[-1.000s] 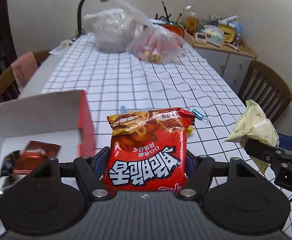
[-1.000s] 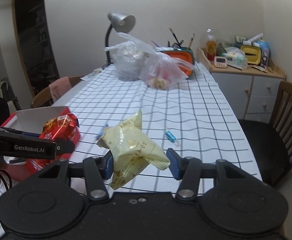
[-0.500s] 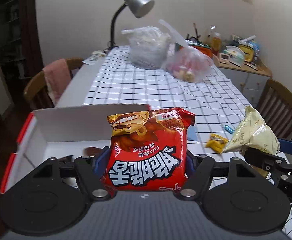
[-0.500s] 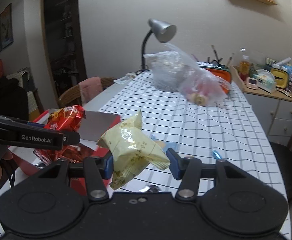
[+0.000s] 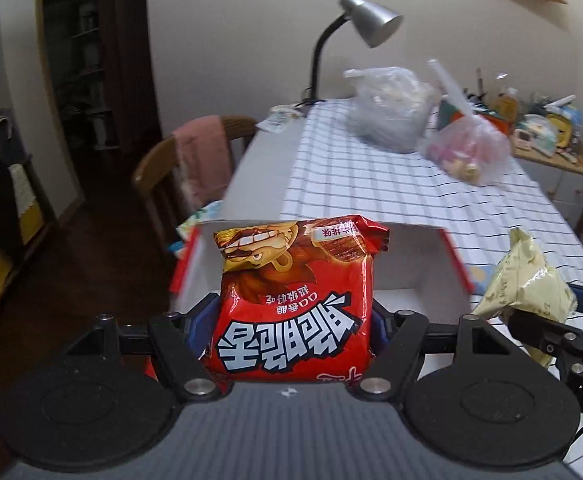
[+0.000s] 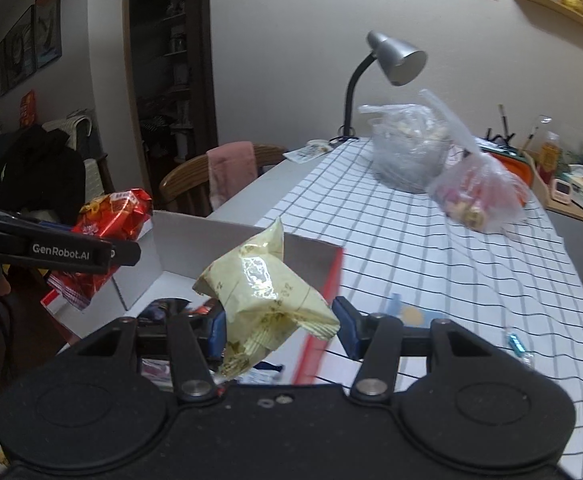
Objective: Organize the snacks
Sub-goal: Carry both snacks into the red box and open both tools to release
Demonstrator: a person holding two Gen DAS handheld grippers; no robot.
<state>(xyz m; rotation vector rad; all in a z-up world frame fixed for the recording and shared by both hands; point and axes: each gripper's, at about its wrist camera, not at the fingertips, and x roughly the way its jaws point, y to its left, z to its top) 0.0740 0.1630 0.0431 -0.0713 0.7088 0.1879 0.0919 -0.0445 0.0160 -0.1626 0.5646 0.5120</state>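
Glossy red foil snack packet (image 5: 295, 304) pinched in left gripper (image 5: 287, 320), above the red-and-white cardboard box (image 5: 419, 264) at near left table edge; crinkled pale-yellow snack pouch (image 6: 263, 296) clamped in right gripper (image 6: 279, 322); a second ago both hung over checked tablecloth (image 6: 431, 264), now swung left over box; release likely next.

Both tongs raised, each clamped on a load

The left tongs (image 5: 293, 322) are pressed against a red packet (image 5: 295, 300); the right tongs (image 6: 281, 326) pinch a pale yellow packet (image 6: 267, 300), just right of the left.
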